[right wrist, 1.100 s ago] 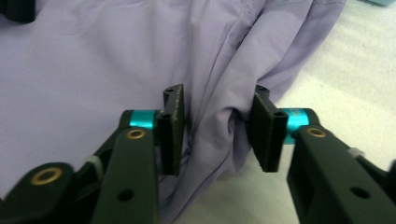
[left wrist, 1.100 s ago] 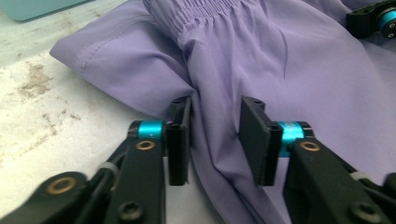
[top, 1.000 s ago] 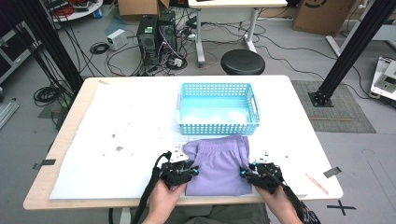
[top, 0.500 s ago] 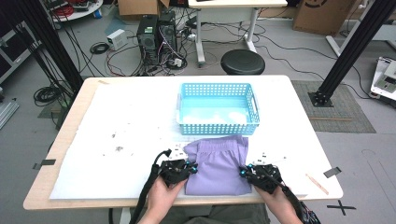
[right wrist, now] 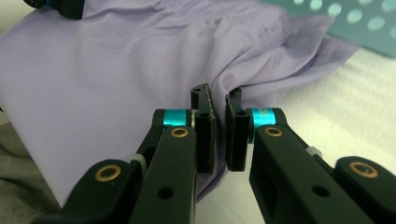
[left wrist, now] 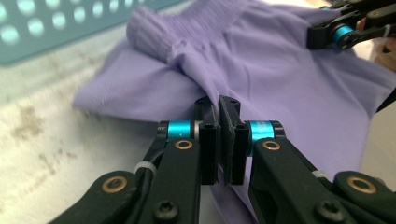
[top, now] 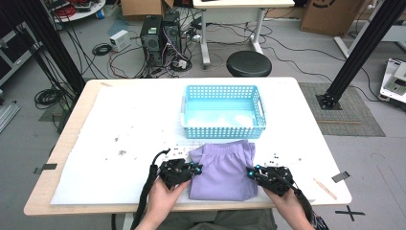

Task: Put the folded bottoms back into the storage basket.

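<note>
Shorts [top: 222, 172], folded and purple, lie pinched at both side edges: the left gripper [left wrist: 219, 105] has its fingers [left wrist: 209, 140] closed down on a fold of the cloth at the near left edge, and the right gripper [right wrist: 217, 98] has its fingers [right wrist: 236, 135] closed the same way on a gather at the near right edge, both having just finished closing with fabric between them. From above, the left gripper [top: 191, 168] and right gripper [top: 253, 171] face each other across the garment, so the cloth stretches between the two pairs of fingers, and neither hand is nearer than the other. Its long axis runs away from the person, waistband at the far end, just short of the blue basket [top: 223, 132]. That basket sits directly beyond the shorts, so a lift and a carry straight forward looks like the coming move. Underneath is a white sheet [top: 119, 163] marked with dark specks, laid over the wooden tabletop [top: 62, 148]. Beyond stand a black stool [top: 248, 63], computer towers [top: 160, 36], loose cables on the floor and black frame posts [top: 364, 48].
</note>
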Tool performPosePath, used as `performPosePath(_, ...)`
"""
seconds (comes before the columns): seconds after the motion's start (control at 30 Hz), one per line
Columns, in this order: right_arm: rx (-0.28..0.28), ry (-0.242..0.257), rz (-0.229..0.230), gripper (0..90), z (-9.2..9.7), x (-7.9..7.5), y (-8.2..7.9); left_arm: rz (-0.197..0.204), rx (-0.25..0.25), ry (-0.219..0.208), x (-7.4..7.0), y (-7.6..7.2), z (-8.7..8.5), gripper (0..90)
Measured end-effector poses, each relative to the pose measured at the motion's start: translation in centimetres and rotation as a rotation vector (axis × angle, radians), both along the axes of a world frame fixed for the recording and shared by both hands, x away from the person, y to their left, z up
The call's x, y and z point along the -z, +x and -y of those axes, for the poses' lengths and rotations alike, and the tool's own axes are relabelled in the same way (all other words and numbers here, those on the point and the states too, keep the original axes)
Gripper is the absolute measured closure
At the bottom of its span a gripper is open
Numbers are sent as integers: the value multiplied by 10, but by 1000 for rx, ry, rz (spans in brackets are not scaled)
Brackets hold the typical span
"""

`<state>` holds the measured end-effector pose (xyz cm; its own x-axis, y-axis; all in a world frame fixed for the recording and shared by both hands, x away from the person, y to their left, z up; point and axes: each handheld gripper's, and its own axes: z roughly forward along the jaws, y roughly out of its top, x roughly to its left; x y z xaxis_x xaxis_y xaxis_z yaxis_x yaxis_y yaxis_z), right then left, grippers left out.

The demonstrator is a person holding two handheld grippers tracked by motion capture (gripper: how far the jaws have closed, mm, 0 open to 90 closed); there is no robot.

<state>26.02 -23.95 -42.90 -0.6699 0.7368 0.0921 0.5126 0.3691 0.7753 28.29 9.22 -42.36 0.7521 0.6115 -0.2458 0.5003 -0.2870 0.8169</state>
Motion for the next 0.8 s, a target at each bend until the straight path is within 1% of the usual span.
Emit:
performPosePath(0.1, -15, 17, 28, 851, 0, -8, -2, 27, 9, -16, -10, -3, -1, 864)
performPosePath(0.2, -20, 36, 45, 851, -1, -18, -3, 38, 17, -13, -18, -3, -2, 864)
performPosePath(0.27, -22, 42, 58, 851, -1, -25, -3, 49, 22, -23, -25, -4, -3, 864)
performPosePath(0.3, -24, 48, 65, 851, -1, -28, -3, 53, 25, -32, -30, -4, -5, 864)
performPosePath(0.43, -27, 84, 92, 851, 0, -47, 0, 92, 29, -58, -52, -2, -8, 864)
performPosePath(0.5, -27, 94, 119, 851, 0, -59, 3, 114, 34, -53, -64, 1, -10, 864)
performPosePath(0.53, -28, 95, 136, 851, 0, -65, 6, 119, 34, -58, -69, 3, -10, 864)
performPosePath(0.57, -25, 97, 141, 851, 0, -70, 7, 129, 34, -60, -76, 7, -10, 864)
performPosePath(0.63, -19, 103, 175, 851, 0, -84, 16, 148, 28, -61, -87, 15, -11, 864)
performPosePath(0.7, -8, 121, 188, 851, 1, -95, 26, 155, 13, -74, -97, 25, -13, 864)
performPosePath(0.73, -1, 127, 193, 851, 1, -101, 32, 165, 6, -71, -101, 31, -14, 864)
performPosePath(0.8, 13, 119, 216, 850, -1, -111, 45, 181, -10, -68, -110, 43, -15, 864)
